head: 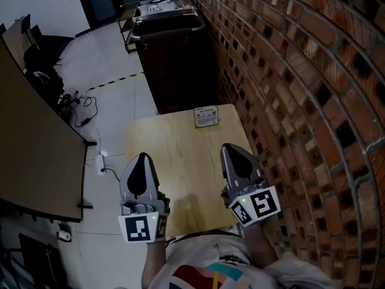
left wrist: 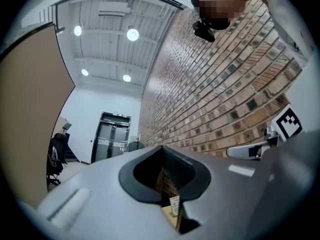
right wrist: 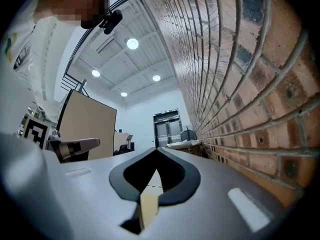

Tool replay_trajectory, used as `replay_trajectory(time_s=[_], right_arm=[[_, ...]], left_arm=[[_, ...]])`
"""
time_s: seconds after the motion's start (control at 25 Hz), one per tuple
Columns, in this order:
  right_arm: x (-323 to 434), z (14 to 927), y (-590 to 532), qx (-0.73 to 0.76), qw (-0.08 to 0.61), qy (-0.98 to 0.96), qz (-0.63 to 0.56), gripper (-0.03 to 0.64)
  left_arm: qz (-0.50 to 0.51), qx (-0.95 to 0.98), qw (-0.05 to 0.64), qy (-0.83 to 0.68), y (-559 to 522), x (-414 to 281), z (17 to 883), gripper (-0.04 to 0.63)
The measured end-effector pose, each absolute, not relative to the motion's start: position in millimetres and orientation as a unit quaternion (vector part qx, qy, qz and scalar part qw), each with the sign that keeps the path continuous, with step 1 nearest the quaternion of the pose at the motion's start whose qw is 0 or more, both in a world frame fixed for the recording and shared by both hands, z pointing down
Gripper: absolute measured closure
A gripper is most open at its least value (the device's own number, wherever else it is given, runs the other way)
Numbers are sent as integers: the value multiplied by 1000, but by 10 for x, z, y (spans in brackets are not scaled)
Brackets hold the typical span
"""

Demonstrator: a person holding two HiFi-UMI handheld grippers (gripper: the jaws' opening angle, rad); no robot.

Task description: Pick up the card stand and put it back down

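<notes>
The card stand (head: 206, 116) untouched at twelve o'clock on the tabletop (head: 180, 152); left tongs (head: 142, 156) and right tongs (head: 227, 146) both closed, empty; lifting and replacing all remain

Head view looks down on table (head: 180, 146); gripper views face far doors (left wrist: 112, 134) (right wrist: 167, 125).

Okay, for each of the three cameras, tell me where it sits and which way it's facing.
Head view: on the person's head, facing steeply down at the table, the card stand, the shut left claw and right claw, and the person's shirt.
Left gripper view: on the left claw, facing forward and upward along the brick wall; the right claw shows at its right edge.
Right gripper view: on the right claw, facing the same way; the left claw shows at its left.
Shared: both gripper views show the brick wall and the far door.
</notes>
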State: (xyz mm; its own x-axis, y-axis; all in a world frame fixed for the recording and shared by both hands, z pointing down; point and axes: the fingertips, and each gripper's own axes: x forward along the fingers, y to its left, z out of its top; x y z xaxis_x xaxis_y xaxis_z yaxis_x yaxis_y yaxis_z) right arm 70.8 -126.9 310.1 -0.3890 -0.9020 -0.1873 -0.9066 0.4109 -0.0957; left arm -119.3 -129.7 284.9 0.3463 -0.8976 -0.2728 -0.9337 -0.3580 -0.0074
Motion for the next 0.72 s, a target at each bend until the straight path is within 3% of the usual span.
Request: replay_trajectory(time_s=[0.72], right_arm=[[726, 3175, -1315, -545, 96, 833, 5, 617]], left_arm=[[121, -801, 90, 579, -1369, -1279, 2767, 591]])
